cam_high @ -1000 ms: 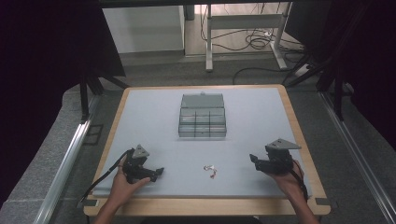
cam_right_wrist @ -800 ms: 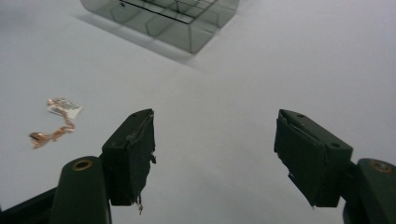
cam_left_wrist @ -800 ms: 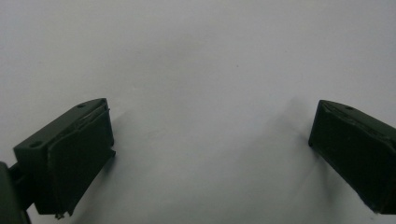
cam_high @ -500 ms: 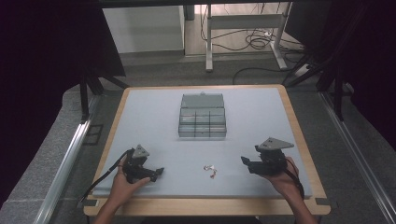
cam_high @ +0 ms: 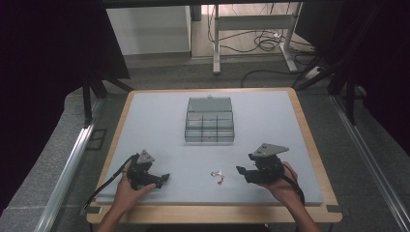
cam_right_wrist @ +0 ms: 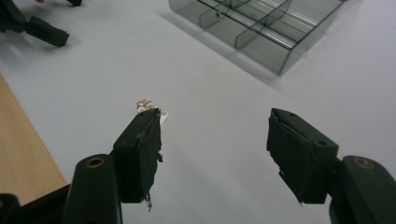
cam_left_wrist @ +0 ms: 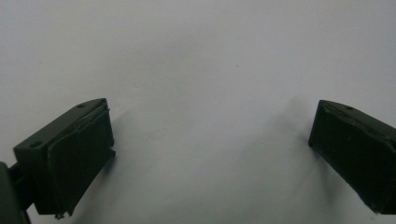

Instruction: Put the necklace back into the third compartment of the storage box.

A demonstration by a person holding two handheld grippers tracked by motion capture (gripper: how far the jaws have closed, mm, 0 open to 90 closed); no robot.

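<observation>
A small white and tan item (cam_high: 218, 175) lies on the pale mat (cam_high: 159, 121) near the front, between my two grippers. My right gripper (cam_high: 243, 173) is open just to the right of it, jaws pointing left. In the right gripper view the small item (cam_right_wrist: 148, 106) peeks out past the tip of the left jaw, and nothing sits between the open gripper (cam_right_wrist: 215, 121). My left gripper (cam_high: 163, 180) rests at the front left, pointing right. In its own view the left gripper (cam_left_wrist: 210, 119) stands wide open over bare mat.
A clear grey compartment box (cam_high: 209, 121) with its lid up stands mid-table; the box (cam_right_wrist: 261, 23) is also ahead in the right gripper view. A wooden rim (cam_high: 212, 212) borders the mat. The left gripper (cam_right_wrist: 42, 28) appears far off at the top left.
My right gripper has moved left across the mat, closer to the small item. The left gripper has stayed where it was.
</observation>
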